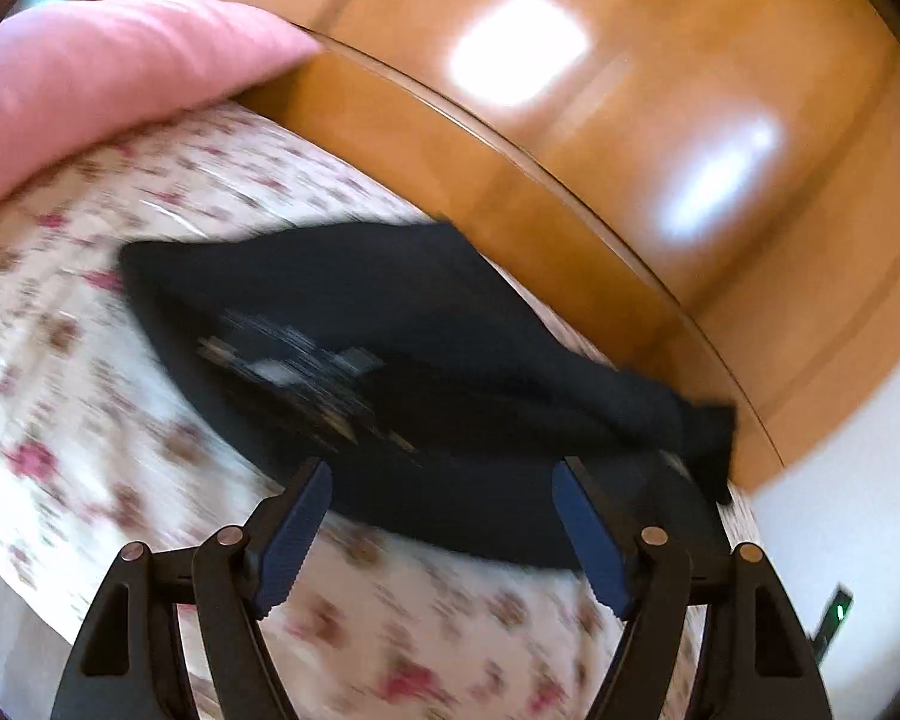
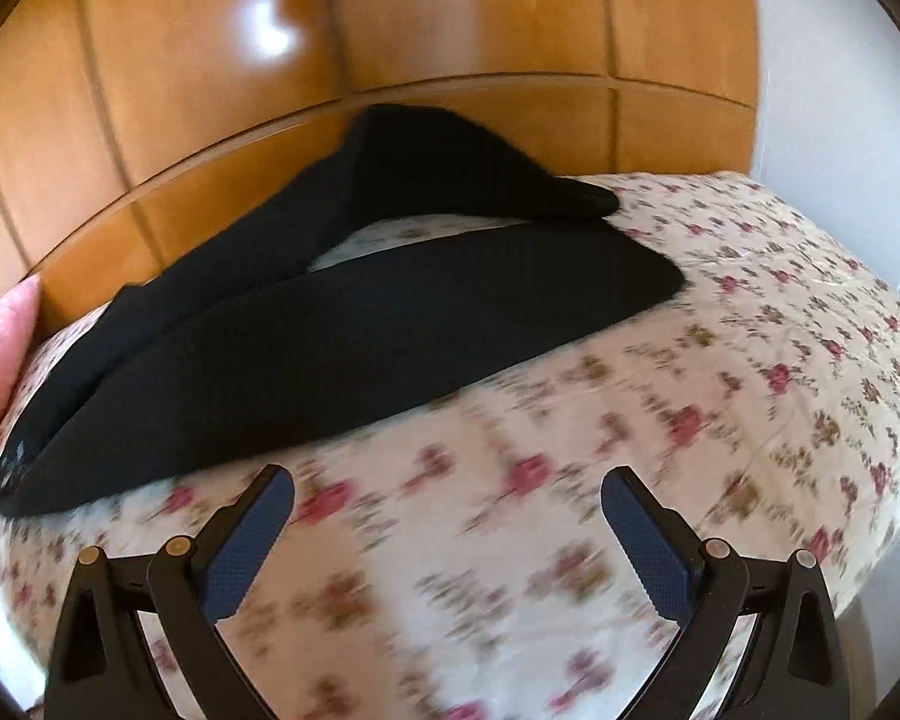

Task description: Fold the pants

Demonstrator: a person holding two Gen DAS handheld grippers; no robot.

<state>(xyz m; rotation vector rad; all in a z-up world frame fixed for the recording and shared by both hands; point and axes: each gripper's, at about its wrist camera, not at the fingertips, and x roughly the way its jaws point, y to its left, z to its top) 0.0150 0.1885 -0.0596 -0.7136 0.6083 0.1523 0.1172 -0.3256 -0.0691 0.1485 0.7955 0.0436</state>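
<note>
Pants (image 2: 342, 324) of black knit lie spread on the bed (image 2: 750, 360), across its flowered sheet, with the two legs forking apart toward the wooden headboard (image 2: 390, 18) and a strip of sheet showing between them. In the left wrist view the waist end sits nearest us, a pale label (image 1: 276, 369) visible inside, though motion blur smears the detail. A pink pillow (image 1: 108, 72) rests at the far corner, clear of the cloth.

We hold both tools empty. Our left gripper (image 1: 441, 516) has its fingers (image 1: 297, 534) spread wide, straddling the near hem of the waist area without pinching it, as far as we can tell. Our right gripper (image 2: 447, 540) hangs over bare sheet just beside the nearer leg, its fingers (image 2: 249, 546) likewise spread and gripping nothing.

We judge the folding not yet begun: the legs still lie separate. Laying the garment flat this way gives us clean edges to catch, and with one tool at the waist and one by the leg we are probably placed to bring one leg over the other first.
</note>
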